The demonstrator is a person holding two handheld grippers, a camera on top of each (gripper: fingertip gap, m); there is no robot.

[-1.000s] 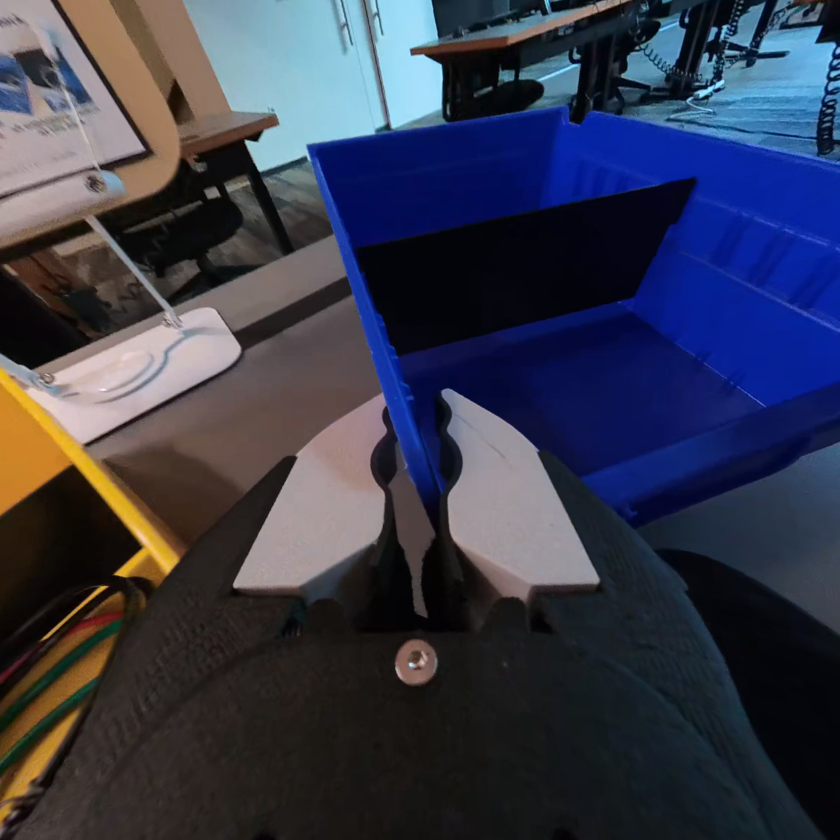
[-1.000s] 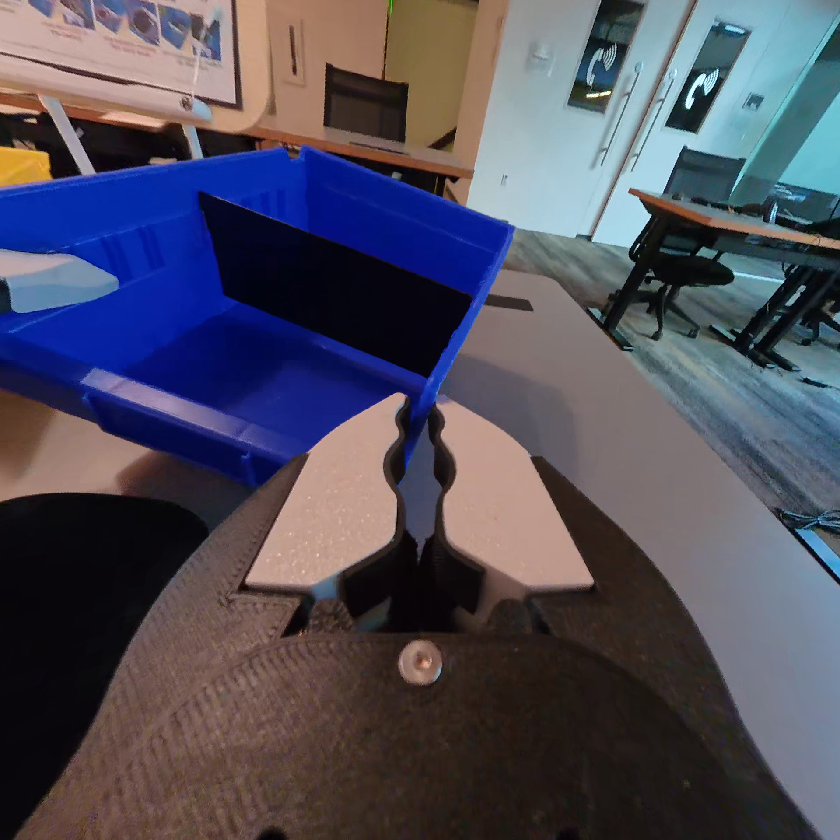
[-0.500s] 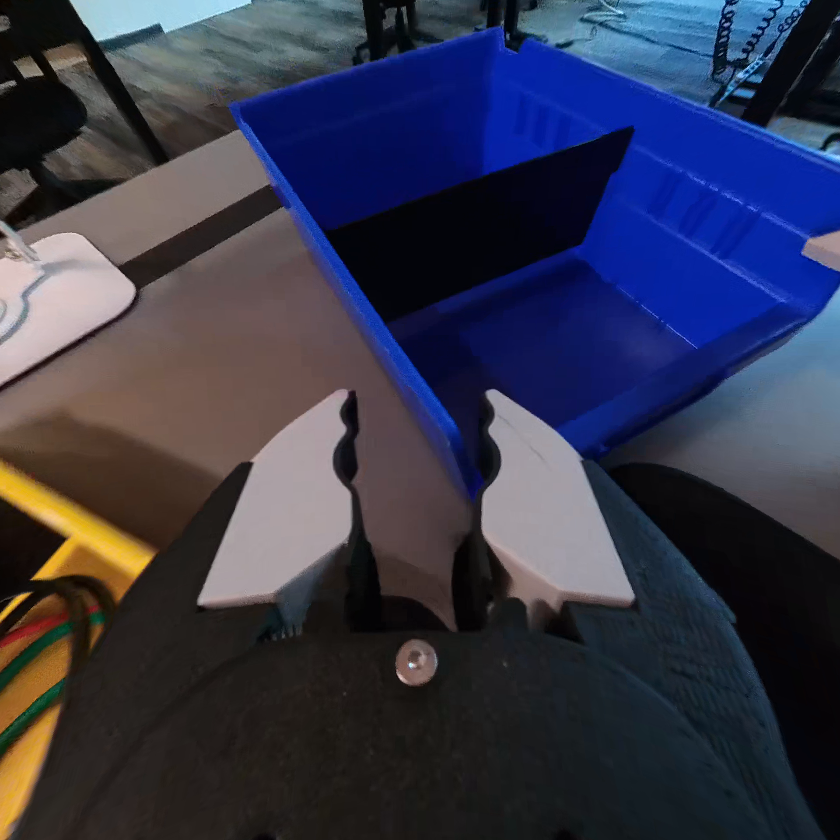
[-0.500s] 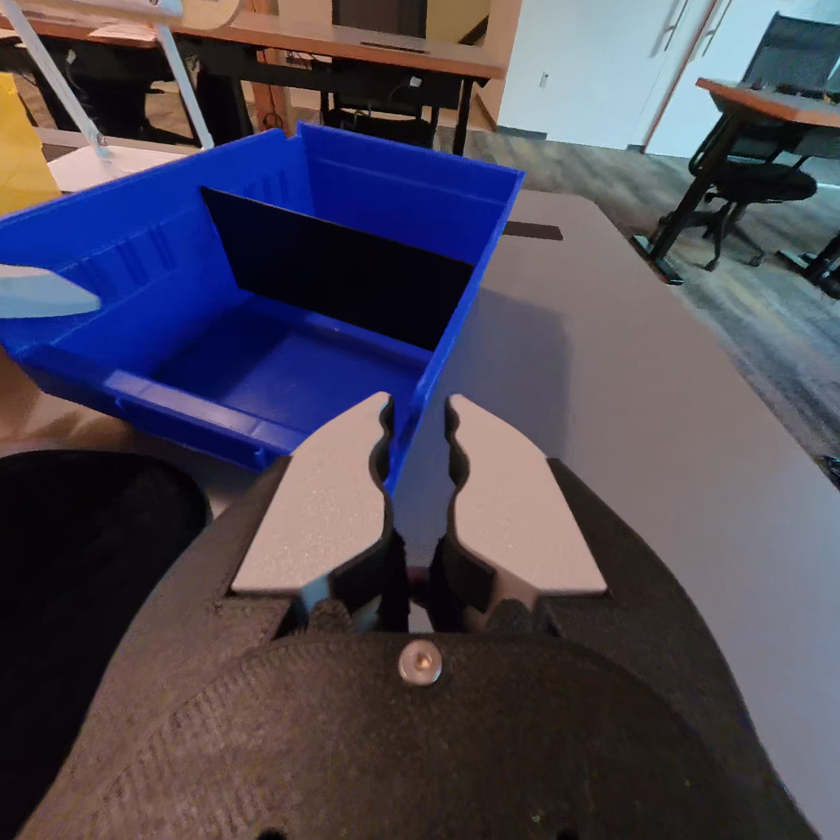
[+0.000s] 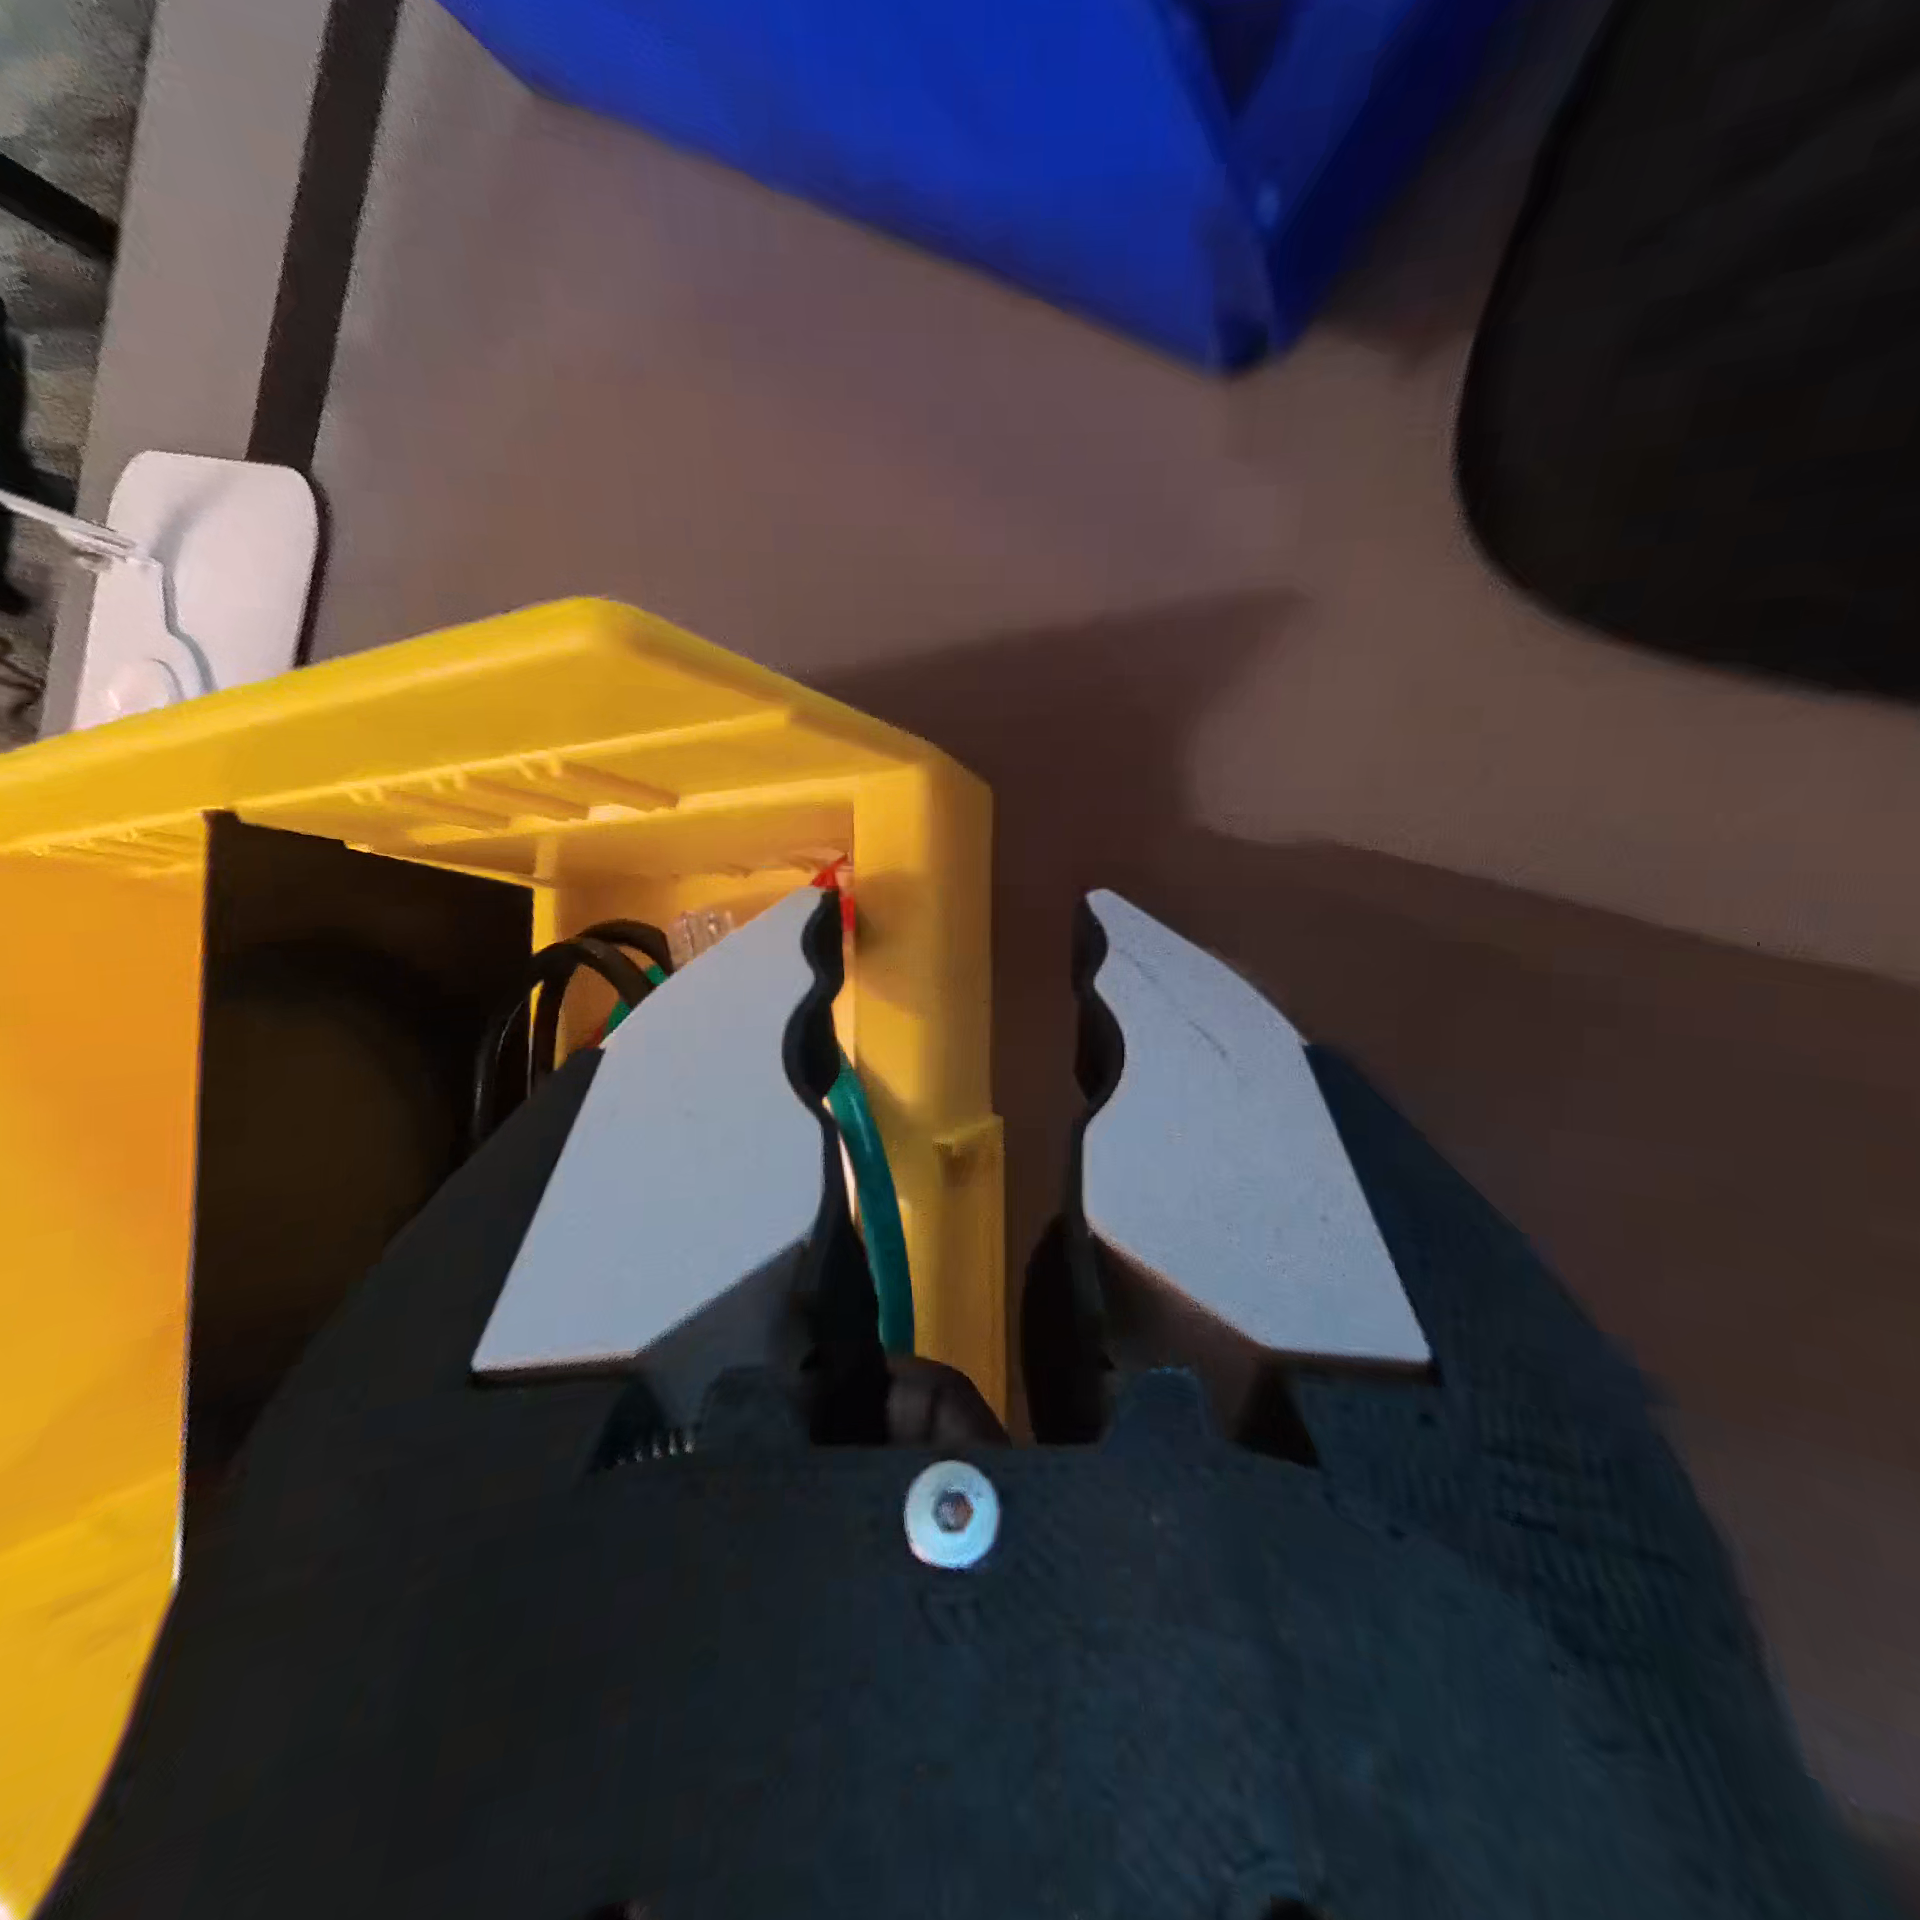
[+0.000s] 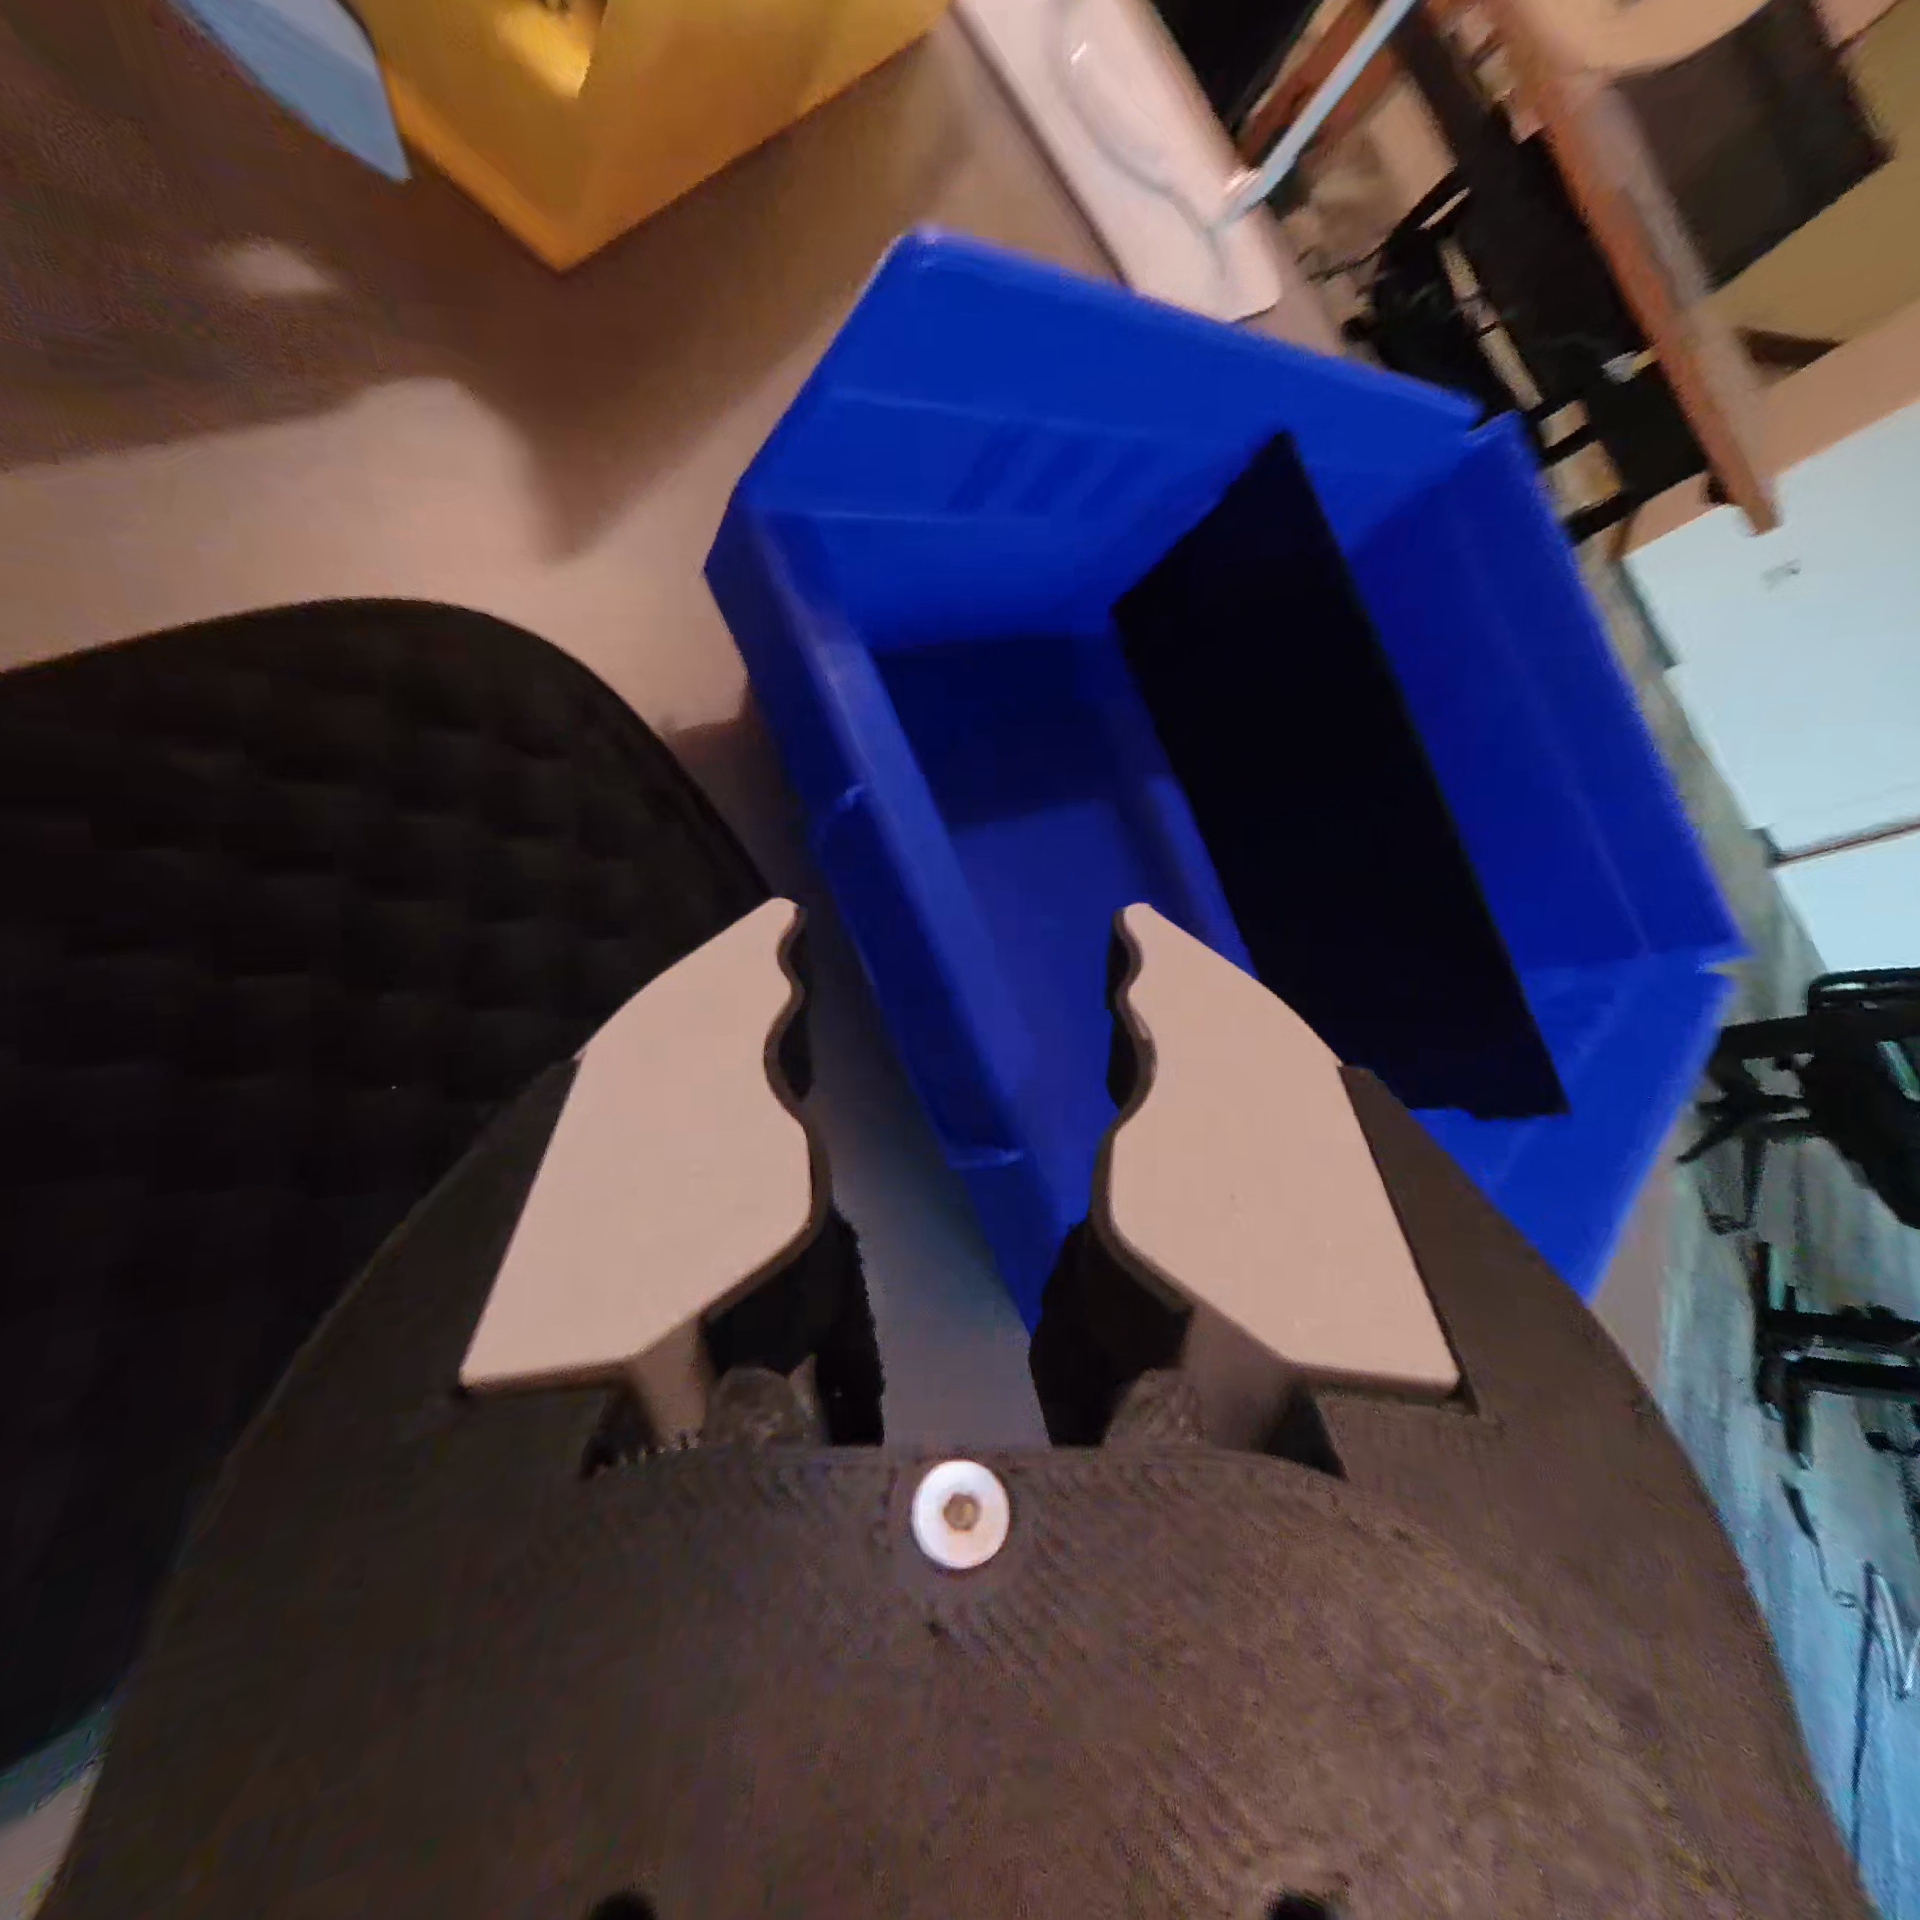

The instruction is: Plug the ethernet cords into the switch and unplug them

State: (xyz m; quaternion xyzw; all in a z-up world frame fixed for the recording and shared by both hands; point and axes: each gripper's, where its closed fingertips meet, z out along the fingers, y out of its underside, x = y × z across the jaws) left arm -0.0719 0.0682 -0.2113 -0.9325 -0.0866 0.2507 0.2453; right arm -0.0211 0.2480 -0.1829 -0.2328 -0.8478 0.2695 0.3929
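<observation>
My left gripper (image 5: 951, 914) is open and empty, over the near right corner of a yellow bin (image 5: 623, 727). Inside that bin lie a green cord (image 5: 878, 1195), a black cord (image 5: 561, 977) and a bit of red cord (image 5: 836, 883). My right gripper (image 6: 956, 925) is open and empty, above the front lip of an empty blue bin (image 6: 1091, 416) with a black divider (image 6: 1320, 790). The blue bin's corner also shows in the left wrist view (image 5: 987, 135). No switch is in view.
A black mat (image 6: 312, 831) lies on the grey table (image 5: 727, 468) beside the blue bin; it also shows in the left wrist view (image 5: 1714, 364). A white lamp base (image 5: 197, 582) stands behind the yellow bin. The yellow bin (image 6: 623, 114) and the left gripper's fingertip (image 6: 312, 73) show at top left of the right wrist view. The left gripper's tips are roughly 20 cm from the right gripper's.
Both grippers let go of the blue bin's side walls and opened. The left one swung left over the yellow bin. The right one rose and tilted down over the blue bin.
</observation>
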